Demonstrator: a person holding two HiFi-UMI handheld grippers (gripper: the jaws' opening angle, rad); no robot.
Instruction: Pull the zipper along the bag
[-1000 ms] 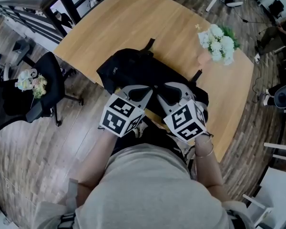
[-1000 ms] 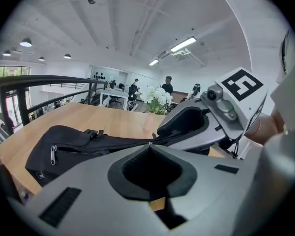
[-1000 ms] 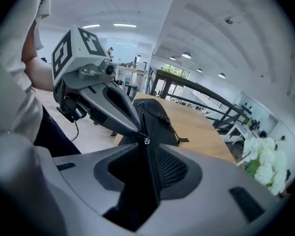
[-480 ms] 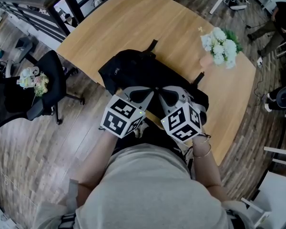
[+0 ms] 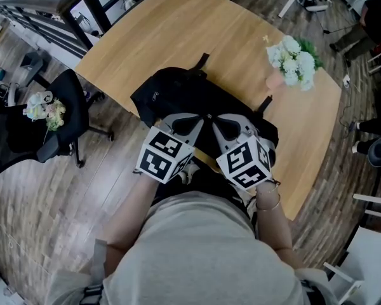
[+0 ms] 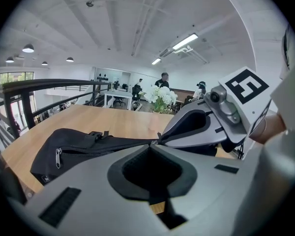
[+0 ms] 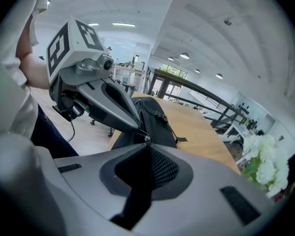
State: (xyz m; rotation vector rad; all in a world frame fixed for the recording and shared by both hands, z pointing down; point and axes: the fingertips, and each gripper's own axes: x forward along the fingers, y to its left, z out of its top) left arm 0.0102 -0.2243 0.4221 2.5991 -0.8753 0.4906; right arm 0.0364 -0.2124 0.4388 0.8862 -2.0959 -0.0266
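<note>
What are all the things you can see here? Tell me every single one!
table: one, light wood, ahead of the person.
bag: one, black, on the table's near edge.
zipper pull: one, silver, on the bag.
white flowers: one bunch, white and green, table's far right.
office chair: one, black, on the floor at left.
small bouquet: one, pale, on the chair.
left gripper: one, grey, shut on the bag.
right gripper: one, grey, jaws closing on the zipper pull.
</note>
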